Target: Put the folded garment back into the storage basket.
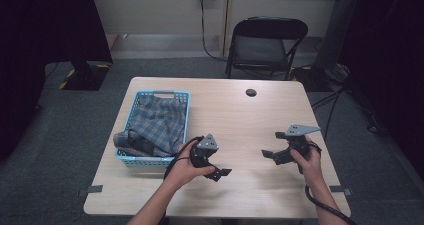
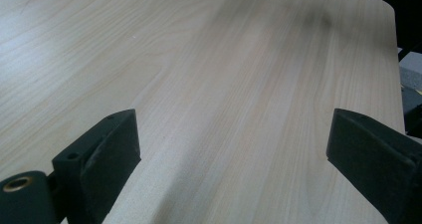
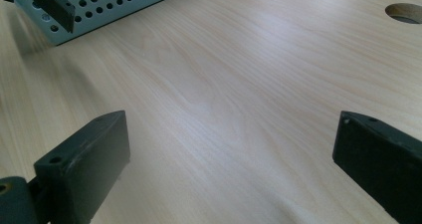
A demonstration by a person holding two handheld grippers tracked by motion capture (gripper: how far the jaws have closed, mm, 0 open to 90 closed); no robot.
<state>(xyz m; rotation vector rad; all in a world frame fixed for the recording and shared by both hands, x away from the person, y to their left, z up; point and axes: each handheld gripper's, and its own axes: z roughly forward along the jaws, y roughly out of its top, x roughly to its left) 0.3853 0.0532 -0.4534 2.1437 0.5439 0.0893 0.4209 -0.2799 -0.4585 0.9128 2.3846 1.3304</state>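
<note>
Two grippers sit low over the table point(image 1: 250, 120), and both hold nothing. My left gripper point(image 1: 223, 173) has its jaws spread wide, and in the left gripper view I see bare wood between them. My right gripper point(image 1: 268, 154) is wide open too, with bare wood between its jaws in the right gripper view.

I think the thing to work on is the checked cloth point(image 1: 159, 122). It lies bunched up in the blue basket point(image 1: 131, 116) on the left side of the table. One end of the cloth hangs over the basket's near left rim. My left gripper is near the basket's near right corner but does not touch it. My right gripper is well apart from it, over on the right.

I think the cloth is soft and light. It will bend and droop when I lift it, and it will not break. It should not slip much, since cloth bunches up between the jaws. I would pinch a raised fold near the top of the pile, or the end that hangs over the rim. The basket looks light as well, so it may slide or lift if the cloth catches on it.
</note>
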